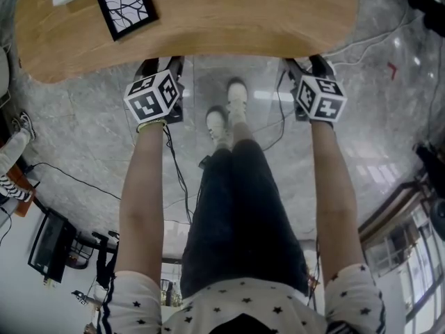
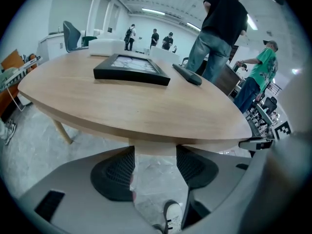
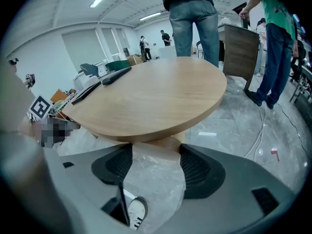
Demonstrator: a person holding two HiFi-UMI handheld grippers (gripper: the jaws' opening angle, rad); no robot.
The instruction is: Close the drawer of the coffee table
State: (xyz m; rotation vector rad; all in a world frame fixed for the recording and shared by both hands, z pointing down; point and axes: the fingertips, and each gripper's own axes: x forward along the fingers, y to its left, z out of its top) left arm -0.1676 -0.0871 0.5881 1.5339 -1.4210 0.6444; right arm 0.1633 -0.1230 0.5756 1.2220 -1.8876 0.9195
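The oval wooden coffee table [image 1: 229, 26] fills the top of the head view. Its drawer is hidden under the top there. My left gripper [image 1: 163, 65] and right gripper [image 1: 306, 65] both reach under the near edge, and their tips are hidden by it. In the left gripper view, the left gripper [image 2: 155, 167] stands open, with a pale wooden face [image 2: 155, 148] below the tabletop [image 2: 136, 106] showing at its tips. The right gripper [image 3: 155, 167] is open too, with a similar wooden face [image 3: 165, 144] just beyond its jaws. I cannot tell whether either touches the wood.
On the table lie a black picture frame [image 2: 131, 68], a dark remote [image 2: 187, 74] and a white box [image 2: 106, 47]. People stand [image 2: 222, 28] behind the far side. My own shoes [image 1: 229, 110] and black cables [image 1: 177, 172] are on the marble floor.
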